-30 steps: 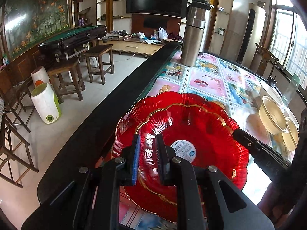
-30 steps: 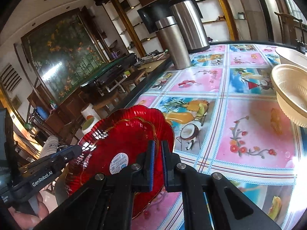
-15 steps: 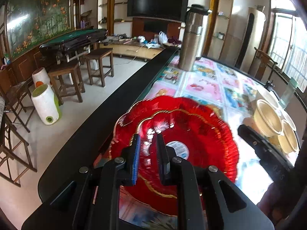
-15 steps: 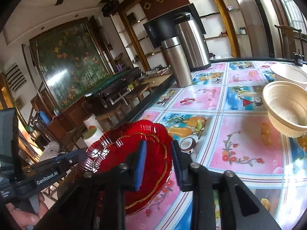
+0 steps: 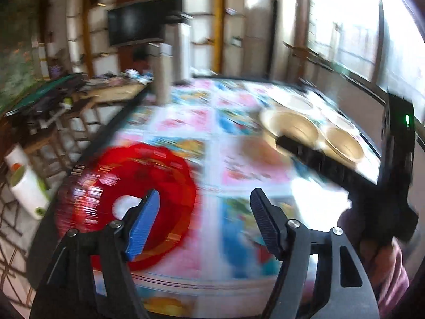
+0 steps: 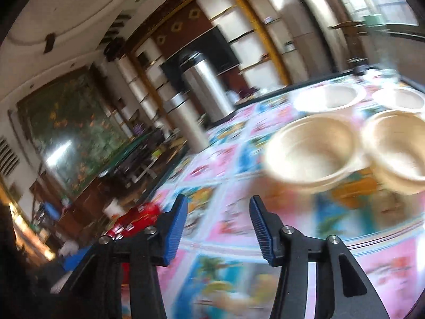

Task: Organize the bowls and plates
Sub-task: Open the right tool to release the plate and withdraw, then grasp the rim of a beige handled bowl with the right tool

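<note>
since half a second ago both claws have let go of the red scalloped glass plates (image 5: 127, 202) and spread apart, and both cameras have swung toward the bowls, leaving the frames smeared with motion blur. the left gripper (image 5: 204, 223) now stands released, its blue-padded fingers (image 5: 142, 226) wide apart with nothing between them. the red plates lie flat on the flower-and-fruit patterned tablecloth (image 5: 239, 164) at the table's near left edge, partly behind the left finger; they are round, so no long axis shows, and their open faces point upward with a white round label visible near the middle. in the right wrist view only a red sliver of them (image 6: 132, 220) appears at the lower left, behind the left finger of the right gripper (image 6: 217, 226), which is likewise released and empty. ahead and to the right sit four cream round plastic bowls (image 6: 313, 151), all upright with mouths facing up; the two nearer ones stand just beside each other, the two paler ones behind them. two tall steel thermos flasks (image 6: 209, 90) stand upright at the far edge of the table. in the left wrist view the right gripper's black body (image 5: 395, 164) crosses the right side, held by a person's hand (image 5: 382, 244).
</note>
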Action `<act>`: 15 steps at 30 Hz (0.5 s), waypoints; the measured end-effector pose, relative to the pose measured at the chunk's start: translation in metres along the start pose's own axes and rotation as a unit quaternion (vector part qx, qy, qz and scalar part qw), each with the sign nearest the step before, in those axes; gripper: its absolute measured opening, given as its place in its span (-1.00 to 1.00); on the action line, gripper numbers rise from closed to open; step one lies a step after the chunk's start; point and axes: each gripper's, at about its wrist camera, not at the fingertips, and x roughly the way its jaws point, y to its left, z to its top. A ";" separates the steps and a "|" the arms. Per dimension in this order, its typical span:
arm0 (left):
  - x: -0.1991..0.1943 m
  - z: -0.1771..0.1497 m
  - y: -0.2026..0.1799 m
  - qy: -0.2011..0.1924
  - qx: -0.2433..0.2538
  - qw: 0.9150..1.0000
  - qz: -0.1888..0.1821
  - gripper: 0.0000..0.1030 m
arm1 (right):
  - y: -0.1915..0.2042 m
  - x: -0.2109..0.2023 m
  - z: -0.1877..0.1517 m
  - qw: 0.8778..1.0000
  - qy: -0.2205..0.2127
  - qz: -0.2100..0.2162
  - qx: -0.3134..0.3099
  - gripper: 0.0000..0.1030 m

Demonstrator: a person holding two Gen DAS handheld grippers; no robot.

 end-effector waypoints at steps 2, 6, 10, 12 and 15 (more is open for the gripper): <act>0.011 -0.002 -0.024 0.027 0.019 0.999 -0.029 0.38 | -0.025 -0.021 0.008 0.999 -0.027 -0.030 0.006 0.03; 0.027 -0.007 -0.062 0.072 0.040 0.994 -0.078 0.38 | -0.077 -0.066 0.023 0.993 -0.078 -0.086 0.025 0.06; 0.044 -0.008 -0.100 0.133 0.041 0.981 -0.139 0.38 | -0.134 -0.107 0.036 0.981 -0.118 -0.145 0.055 0.19; 0.052 -0.007 -0.118 0.164 0.033 0.972 -0.165 0.38 | -0.165 -0.124 0.044 0.974 -0.129 -0.172 0.076 0.20; 0.068 0.004 -0.138 0.205 0.006 0.959 -0.198 0.38 | -0.203 -0.131 0.054 0.970 -0.118 -0.177 0.116 0.22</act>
